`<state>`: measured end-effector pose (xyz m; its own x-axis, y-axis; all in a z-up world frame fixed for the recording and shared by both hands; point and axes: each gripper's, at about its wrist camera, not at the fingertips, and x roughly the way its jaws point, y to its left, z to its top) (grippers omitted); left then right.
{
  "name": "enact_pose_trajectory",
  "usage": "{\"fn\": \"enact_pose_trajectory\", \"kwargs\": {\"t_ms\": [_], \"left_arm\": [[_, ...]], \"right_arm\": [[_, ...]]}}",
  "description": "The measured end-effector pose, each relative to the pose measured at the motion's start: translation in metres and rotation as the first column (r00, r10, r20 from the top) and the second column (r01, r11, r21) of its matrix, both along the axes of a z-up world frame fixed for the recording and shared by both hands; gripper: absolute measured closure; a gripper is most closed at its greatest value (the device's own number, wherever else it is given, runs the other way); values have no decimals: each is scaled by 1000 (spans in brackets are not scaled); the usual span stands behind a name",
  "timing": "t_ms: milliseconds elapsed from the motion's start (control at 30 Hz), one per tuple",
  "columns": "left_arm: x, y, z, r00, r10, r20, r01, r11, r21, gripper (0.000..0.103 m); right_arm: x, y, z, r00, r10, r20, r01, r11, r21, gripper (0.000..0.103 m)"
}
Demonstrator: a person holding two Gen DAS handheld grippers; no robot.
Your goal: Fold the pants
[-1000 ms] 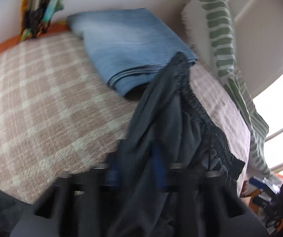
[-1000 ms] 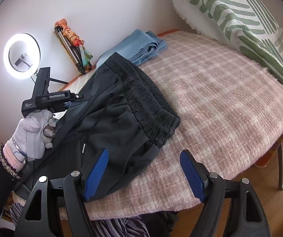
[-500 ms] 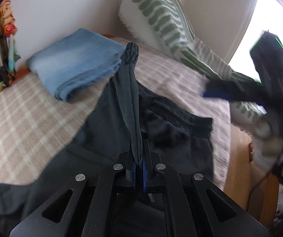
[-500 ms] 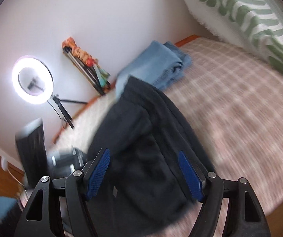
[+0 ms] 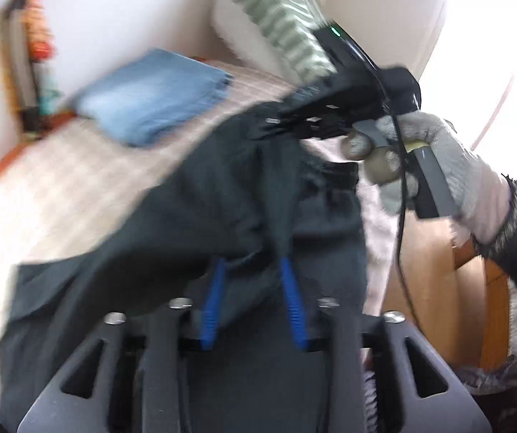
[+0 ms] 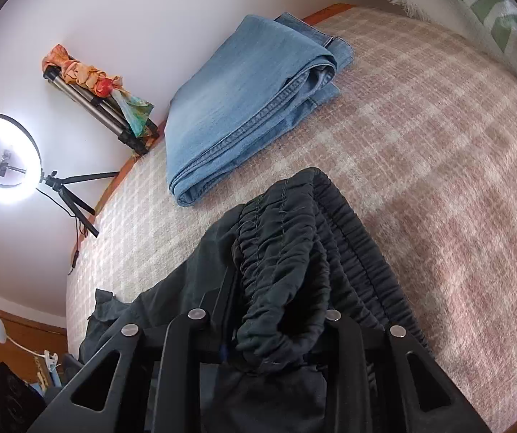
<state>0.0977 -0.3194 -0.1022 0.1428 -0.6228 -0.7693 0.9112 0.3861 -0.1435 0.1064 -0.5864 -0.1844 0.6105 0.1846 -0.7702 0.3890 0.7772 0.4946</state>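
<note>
Dark pants (image 5: 222,195) lie spread on the checked bed cover (image 6: 438,151). My left gripper (image 5: 252,263) hovers low over their middle. Its jaws are opening, and the blue pads (image 5: 212,303) stand apart with loose cloth between them that they do not press. My right gripper (image 6: 276,306) is closing on the gathered elastic waistband (image 6: 294,238), which bunches between the jaws and hides the pads. In the left wrist view a gloved hand (image 5: 438,166) holds that right gripper (image 5: 276,126), which is clamped on the lifted waistband edge.
Folded blue jeans (image 6: 251,108) lie at the far side of the bed. A green-striped pillow (image 5: 280,11) leans at the head. A ring light on a tripod (image 6: 4,158) and a folded stand (image 6: 92,86) are by the wall. The bed's wooden edge (image 5: 435,278) shows at right.
My left gripper was shut on a raised fold of the pants; its pads now stand apart and the fold has dropped. My right gripper moved onto the waistband and narrowed from wide open.
</note>
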Motion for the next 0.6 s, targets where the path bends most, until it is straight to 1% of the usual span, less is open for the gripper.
{"fn": "enact_pose_trajectory", "kwargs": {"t_ms": [33,67,100,133,200,267,333,400,533,600], "left_arm": [[3,14,4,1000,19,19,-19,1000,6,57],[9,37,10,998,47,34,-48,999,17,54],[14,52,13,997,65,39,-66,997,26,47],[20,73,14,995,88,40,-90,995,47,43],[31,106,13,987,141,70,-148,985,95,43],[36,133,4,982,175,73,-184,971,153,43],[30,146,-4,980,190,51,-197,962,190,43],[22,152,-13,983,183,25,-184,959,214,43],[-9,144,-30,992,124,32,-128,971,201,42],[-22,135,-39,995,90,46,-98,973,208,42]], "right_arm": [[-1,0,1,1000,1,2,-1,1000,2,77],[-2,1,2,1000,6,6,-6,1000,4,77],[-3,2,4,1000,10,9,-10,1000,-1,77],[-3,1,5,1000,12,10,-12,1000,-5,77],[-6,1,10,1000,13,16,-13,1000,-5,77],[-9,-4,13,1000,8,22,-8,1000,3,79],[-13,-7,17,1000,1,31,-2,1000,13,81],[-17,-9,20,999,-7,36,6,1000,26,81],[-23,-6,24,1000,-9,21,8,1000,5,81],[-22,-5,22,1000,-14,13,14,1000,2,81]]}}
